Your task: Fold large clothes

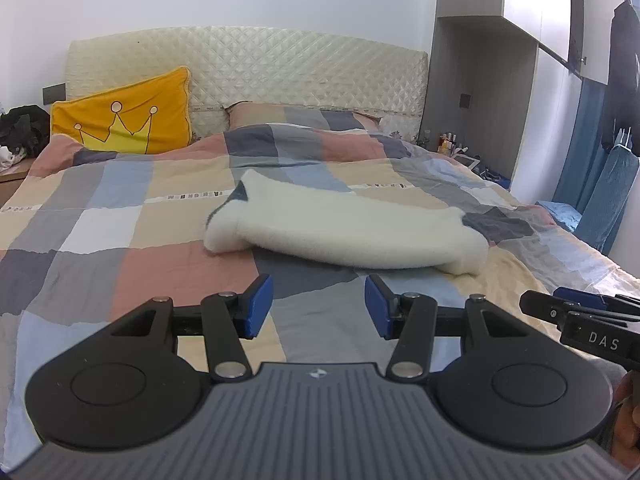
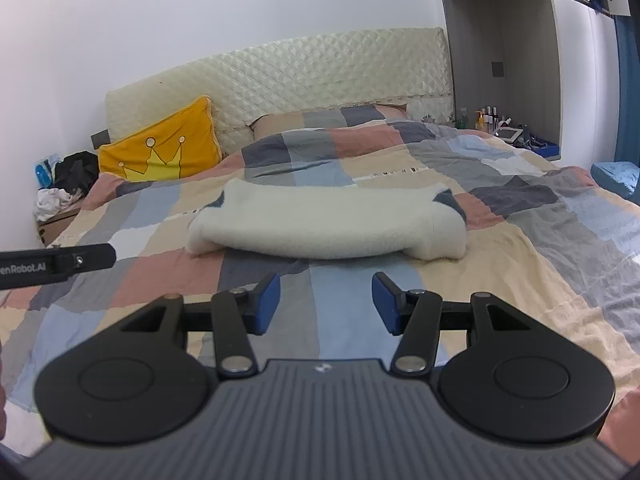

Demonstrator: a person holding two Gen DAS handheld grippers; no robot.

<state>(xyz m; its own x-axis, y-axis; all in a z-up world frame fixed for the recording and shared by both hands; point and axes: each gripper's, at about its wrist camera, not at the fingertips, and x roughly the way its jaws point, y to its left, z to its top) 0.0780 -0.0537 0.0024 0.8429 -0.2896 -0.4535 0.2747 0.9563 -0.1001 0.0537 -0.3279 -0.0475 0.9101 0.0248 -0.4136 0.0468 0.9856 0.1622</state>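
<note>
A white fleecy garment lies folded into a long flat bundle across the middle of the bed, with dark grey-blue fabric showing at its two far corners. My left gripper hovers over the quilt just short of the bundle's near edge, open, with nothing between its blue pads. My right gripper is likewise open and empty, a little in front of the bundle. The right gripper's body shows at the right edge of the left wrist view, and the left gripper's finger at the left edge of the right wrist view.
A patchwork quilt covers the bed. A yellow crown cushion leans on the quilted headboard. Dark and white clothes pile on the left nightstand. Bottles stand on the right one.
</note>
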